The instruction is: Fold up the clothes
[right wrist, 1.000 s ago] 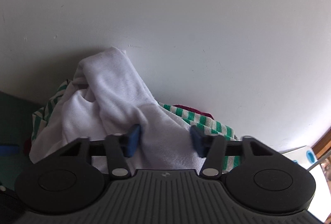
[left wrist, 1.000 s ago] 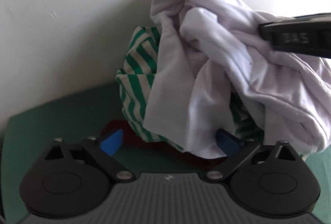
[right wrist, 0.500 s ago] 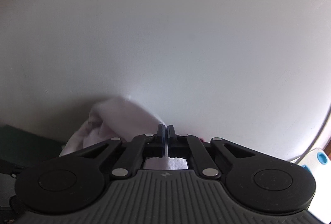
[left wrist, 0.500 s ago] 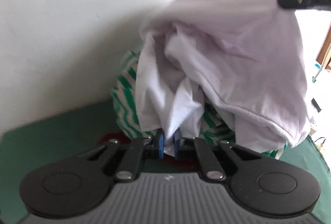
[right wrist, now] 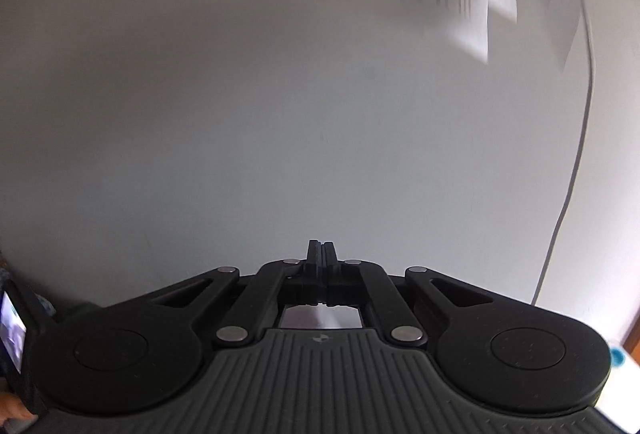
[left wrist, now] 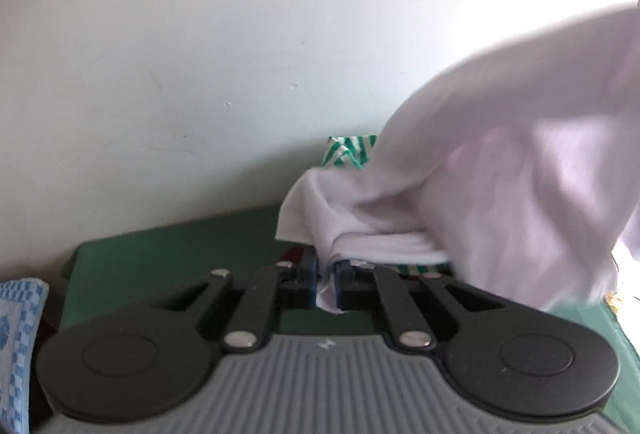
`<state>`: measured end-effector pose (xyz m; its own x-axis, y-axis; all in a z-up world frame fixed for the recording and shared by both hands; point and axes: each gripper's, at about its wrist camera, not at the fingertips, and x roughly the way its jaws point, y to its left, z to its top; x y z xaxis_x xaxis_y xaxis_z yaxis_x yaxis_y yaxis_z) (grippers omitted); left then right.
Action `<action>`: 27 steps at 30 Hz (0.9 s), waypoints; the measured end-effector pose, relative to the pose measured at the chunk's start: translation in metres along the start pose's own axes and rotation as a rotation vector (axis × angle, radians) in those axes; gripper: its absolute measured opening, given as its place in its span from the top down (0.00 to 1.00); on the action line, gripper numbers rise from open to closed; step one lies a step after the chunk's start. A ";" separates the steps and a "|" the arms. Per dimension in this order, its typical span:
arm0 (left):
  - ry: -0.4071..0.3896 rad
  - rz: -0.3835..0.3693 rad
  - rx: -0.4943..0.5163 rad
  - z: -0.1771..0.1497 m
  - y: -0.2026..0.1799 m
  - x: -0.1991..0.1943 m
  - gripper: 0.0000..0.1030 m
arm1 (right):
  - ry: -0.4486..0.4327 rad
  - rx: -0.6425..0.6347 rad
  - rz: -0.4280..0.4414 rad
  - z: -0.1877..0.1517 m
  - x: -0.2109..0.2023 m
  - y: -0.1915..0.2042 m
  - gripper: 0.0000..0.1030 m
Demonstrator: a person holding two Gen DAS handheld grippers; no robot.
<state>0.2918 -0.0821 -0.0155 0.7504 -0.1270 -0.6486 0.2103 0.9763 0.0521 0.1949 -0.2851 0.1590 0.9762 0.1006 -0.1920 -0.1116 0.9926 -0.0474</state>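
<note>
Left wrist: left gripper (left wrist: 326, 284) fingers pinch soft white shirt (left wrist: 500, 201); right gripper (right wrist: 321, 262) fingers closed on cloth.

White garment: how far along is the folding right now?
Early stage. Done: the white cotton garment is gripped and lifted off the pile. In hand: the left gripper is shut on its lower edge; the right gripper is shut, with pale cloth showing just behind its closed fingers, probably the same garment. Left: spreading it on the green table cover, every fold, and the green-and-white striped garment behind.
</note>
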 end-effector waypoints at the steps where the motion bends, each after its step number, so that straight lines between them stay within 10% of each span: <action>1: -0.007 -0.007 0.002 -0.004 -0.003 -0.009 0.94 | -0.026 -0.017 -0.001 0.007 -0.014 0.004 1.00; 7: -0.133 -0.018 -0.022 -0.010 -0.006 -0.080 1.00 | 0.089 -0.071 0.048 -0.014 -0.048 0.024 0.91; 9: -0.175 -0.008 -0.005 -0.008 -0.003 -0.094 1.00 | 0.207 -0.089 0.069 -0.046 -0.038 0.031 0.27; 11: -0.184 -0.007 0.010 -0.010 0.002 -0.102 1.00 | 0.302 -0.070 0.065 -0.096 -0.019 0.036 0.09; 17: -0.029 -0.012 0.039 -0.070 0.002 -0.085 0.88 | 0.455 -0.244 0.025 -0.231 0.045 0.080 0.20; 23: 0.142 -0.035 0.003 -0.142 0.012 -0.033 0.81 | 0.490 -0.524 0.002 -0.284 0.102 0.143 0.22; 25: 0.171 -0.030 -0.006 -0.147 0.009 -0.019 0.69 | 0.503 -0.533 -0.019 -0.288 0.110 0.140 0.40; 26: 0.178 -0.030 -0.004 -0.147 0.007 -0.015 0.66 | 0.511 -0.506 -0.023 -0.284 0.112 0.135 0.83; 27: 0.182 -0.029 -0.001 -0.147 0.005 -0.011 0.60 | 0.520 -0.452 -0.020 -0.276 0.113 0.128 0.97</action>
<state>0.1925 -0.0496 -0.1194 0.6180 -0.1216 -0.7767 0.2301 0.9727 0.0307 0.2399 -0.1656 -0.1393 0.7758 -0.0753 -0.6265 -0.2707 0.8572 -0.4382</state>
